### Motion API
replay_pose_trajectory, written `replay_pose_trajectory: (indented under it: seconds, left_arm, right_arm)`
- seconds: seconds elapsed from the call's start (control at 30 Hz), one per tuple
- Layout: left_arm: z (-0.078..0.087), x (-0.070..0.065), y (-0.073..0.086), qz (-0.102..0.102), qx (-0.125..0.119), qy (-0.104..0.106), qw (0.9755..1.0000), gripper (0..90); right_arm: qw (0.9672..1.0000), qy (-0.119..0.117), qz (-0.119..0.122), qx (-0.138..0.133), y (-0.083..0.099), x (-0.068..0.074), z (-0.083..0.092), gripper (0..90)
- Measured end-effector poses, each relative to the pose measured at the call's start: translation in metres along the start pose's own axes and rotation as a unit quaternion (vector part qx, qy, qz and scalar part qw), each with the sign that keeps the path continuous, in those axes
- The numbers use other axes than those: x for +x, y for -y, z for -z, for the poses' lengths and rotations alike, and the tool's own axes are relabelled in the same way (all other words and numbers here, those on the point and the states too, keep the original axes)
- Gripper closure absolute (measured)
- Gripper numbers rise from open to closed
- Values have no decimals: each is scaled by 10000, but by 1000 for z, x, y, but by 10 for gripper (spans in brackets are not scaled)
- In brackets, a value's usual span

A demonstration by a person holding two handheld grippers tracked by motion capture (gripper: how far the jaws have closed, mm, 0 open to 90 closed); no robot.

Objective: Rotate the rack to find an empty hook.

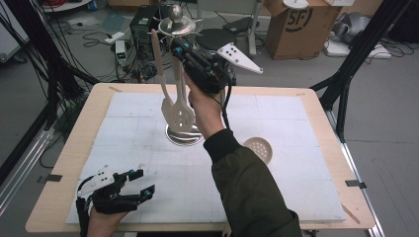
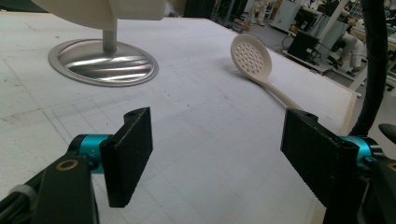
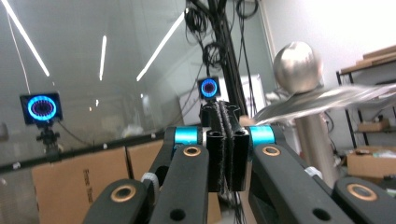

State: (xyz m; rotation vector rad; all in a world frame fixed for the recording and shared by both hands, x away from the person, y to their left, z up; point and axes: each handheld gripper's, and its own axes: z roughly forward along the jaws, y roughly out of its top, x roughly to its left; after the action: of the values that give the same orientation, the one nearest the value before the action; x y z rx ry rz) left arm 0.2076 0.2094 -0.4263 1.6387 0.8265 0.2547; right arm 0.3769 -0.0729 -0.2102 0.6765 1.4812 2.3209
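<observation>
A metal utensil stand rises from its round base (image 1: 184, 136) (image 2: 102, 60) at mid table to a top disc (image 1: 176, 24) (image 3: 322, 100) with a ball (image 3: 296, 60). Two cream utensils hang from it, a spatula (image 1: 168, 106) and a slotted turner (image 1: 184, 117). My right gripper (image 1: 179, 47) (image 3: 228, 140) is raised beside the top disc, jaws pressed together with nothing seen between them. A cream skimmer (image 1: 258, 147) (image 2: 252, 56) lies flat on the mat, right of the base. My left gripper (image 1: 143, 181) (image 2: 219, 154) rests near the front left edge, open and empty.
A white foam mat (image 1: 148, 148) covers the wooden table (image 1: 74, 148). Behind the table stand a cardboard box (image 1: 296, 24), electronics and cables (image 1: 123, 44). Black frame legs (image 1: 346, 84) flank the right side.
</observation>
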Motion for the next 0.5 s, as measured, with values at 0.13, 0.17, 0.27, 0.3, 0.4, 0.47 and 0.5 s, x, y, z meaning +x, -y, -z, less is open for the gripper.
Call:
replay_pose_trajectory:
  seconds: [0.13,0.17,0.27,0.3,0.4,0.47,0.5]
  left_arm:
    - [0,-1,0,-12,-5,7,10000,257]
    - [0,-1,0,-19,-1,8,10000,257]
    - [0,-2,0,-22,-7,0,10000,257]
    - [0,-2,0,-15,-16,6,10000,257]
    - [0,-2,-1,-14,-25,12,10000,257]
    - [0,-2,-1,-15,-26,7,10000,257]
    - [0,-2,-1,-24,-24,6,10000,257]
  right_arm:
    - [9998,121,-68,-154,-6,-9,7,894]
    - [9997,180,-70,-152,-8,-11,9,894]
    - [9991,343,-125,-204,-9,-20,13,895]
    - [9989,400,-119,-220,-8,-22,13,895]
    - [9986,519,-76,-113,-4,-29,16,897]
    - [9982,561,-166,-113,-1,-36,17,897]
    - [9979,602,-214,-132,1,-39,17,897]
